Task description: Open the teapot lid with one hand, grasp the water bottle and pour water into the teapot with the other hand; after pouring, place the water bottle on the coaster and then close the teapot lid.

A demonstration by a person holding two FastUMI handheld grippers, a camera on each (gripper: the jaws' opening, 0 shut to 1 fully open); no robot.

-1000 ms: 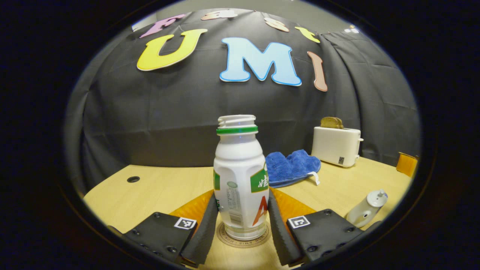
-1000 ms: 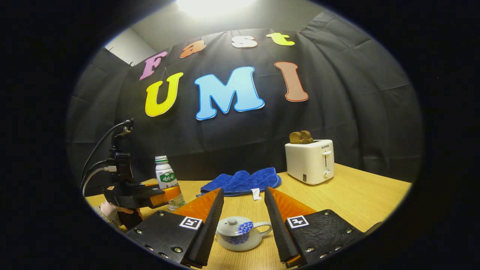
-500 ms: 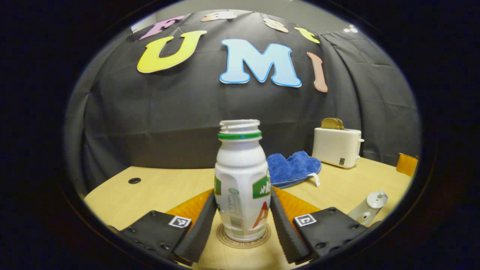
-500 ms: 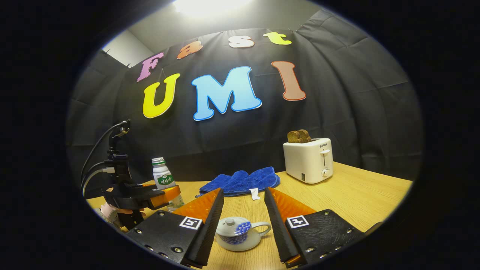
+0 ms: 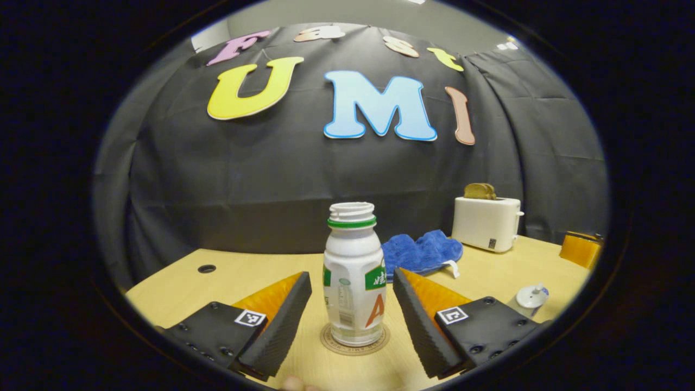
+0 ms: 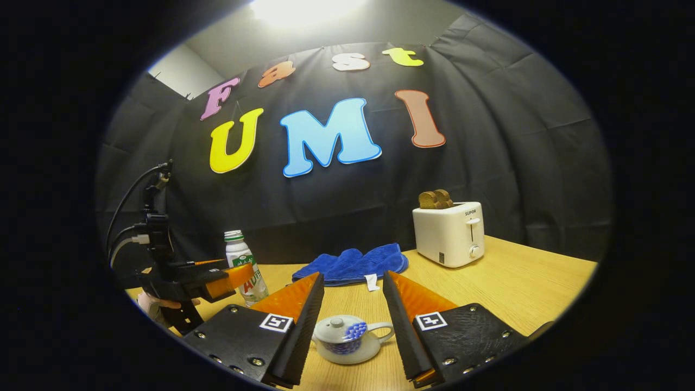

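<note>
in the left gripper view the left gripper (image 5: 352, 309) is spread wide, its two fingers (image 5: 282, 320) standing clear of the bottle (image 5: 353, 282) on either side with bare table showing in both gaps, so it has hold of nothing. the bottle stands upright and capless on the round coaster (image 5: 354, 343), which lies flat on the wooden table (image 5: 239, 271). far behind the bottle is a blue cloth (image 5: 421, 252), and right of that a white toaster (image 5: 487, 215) with toast in its slots, close to the booth wall. at the right edge of this view the teapot (image 5: 529, 298) is partly hidden behind the gripper's body; its lid seems to be on, though here it is small and hard to judge. in the right gripper view the right gripper (image 6: 353, 309) is also open, holding nothing, its fingers either side of the teapot (image 6: 347, 339) without touching it. the pot sits on the table with its lid (image 6: 336, 328) in place and its handle pointing right. far to the left the left gripper (image 6: 231, 276) shows again, with a hand (image 6: 157, 304) under it, its fingers just near of the bottle (image 6: 244, 269). the cloth (image 6: 350, 265) lies beyond the teapot and the toaster (image 6: 448, 233) stands far right.
</note>
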